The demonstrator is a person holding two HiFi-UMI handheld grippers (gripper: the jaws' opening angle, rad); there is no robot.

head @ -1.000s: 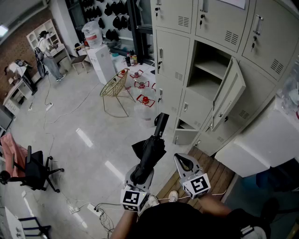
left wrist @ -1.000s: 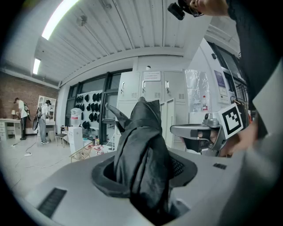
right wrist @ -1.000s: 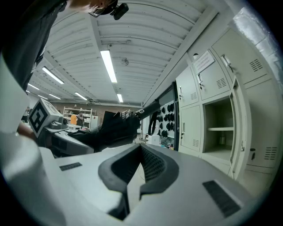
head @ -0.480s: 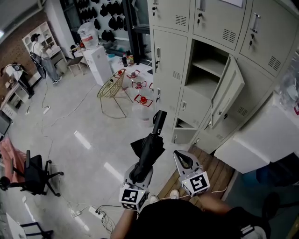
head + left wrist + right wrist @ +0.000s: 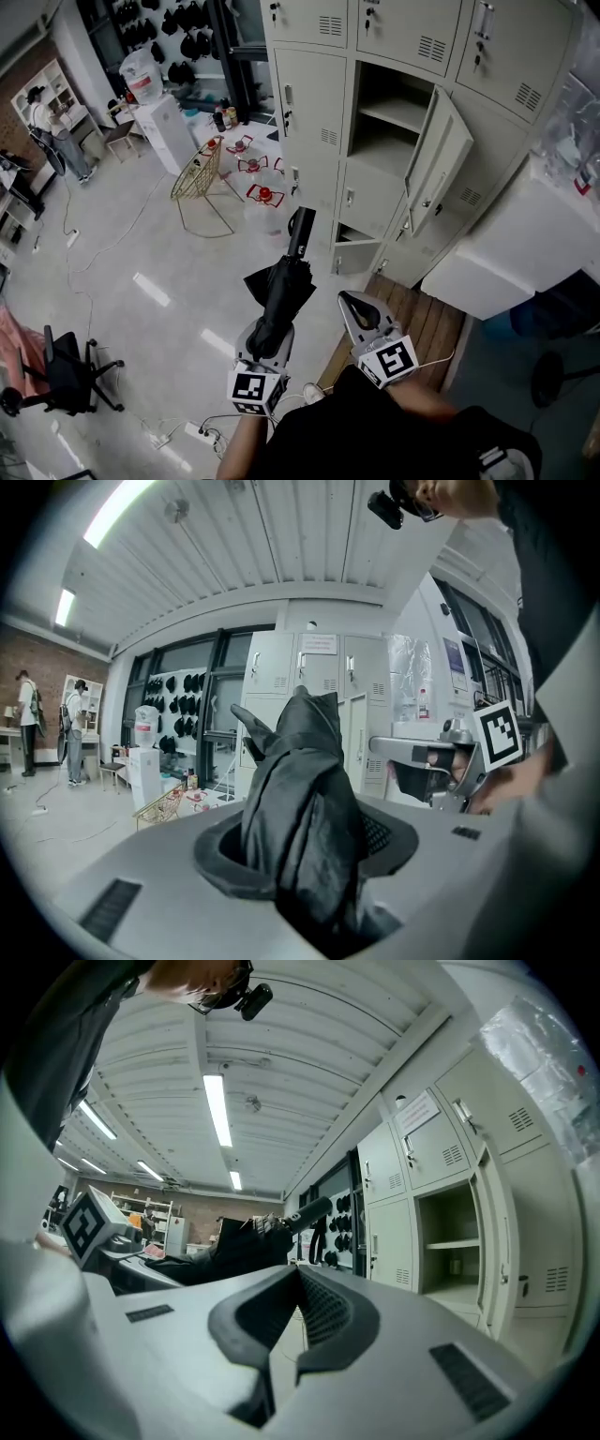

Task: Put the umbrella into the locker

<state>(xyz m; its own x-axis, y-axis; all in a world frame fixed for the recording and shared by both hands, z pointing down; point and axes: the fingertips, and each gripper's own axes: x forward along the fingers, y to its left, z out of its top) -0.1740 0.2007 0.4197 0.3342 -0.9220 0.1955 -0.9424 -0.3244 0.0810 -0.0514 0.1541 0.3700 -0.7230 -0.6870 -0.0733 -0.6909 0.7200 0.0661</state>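
The left claw (image 5: 266, 345) is shut on the umbrella (image 5: 284, 289). Its jaws stand about half apart and press on the folded black cloth near one end. The other end, thick and round, points toward the locker (image 5: 367, 141). The right claw (image 5: 351, 302) holds nothing, and its jaws are together. It is just beside the left one, on the side nearer to the locker's door (image 5: 439, 157). Both claws are well apart from the locker, out in front of its open compartment.

That compartment is open, with the door swung out at the right of the opening and a shelf (image 5: 398, 111) across it.

I judge that the step in hand is to carry the umbrella to the opening. To do it well:

- Keep the round end aimed at the opening and come in from the side away from the door, so that the tip does not knock the door's edge.
- Choose one space, above the shelf or below it, before the tip reaches the locker.
- Move evenly and keep the umbrella near level. The hold is on loose cloth, which may slip.
- The free right claw could steady the door or support the far end.
- Let go only when the umbrella lies on a surface inside.
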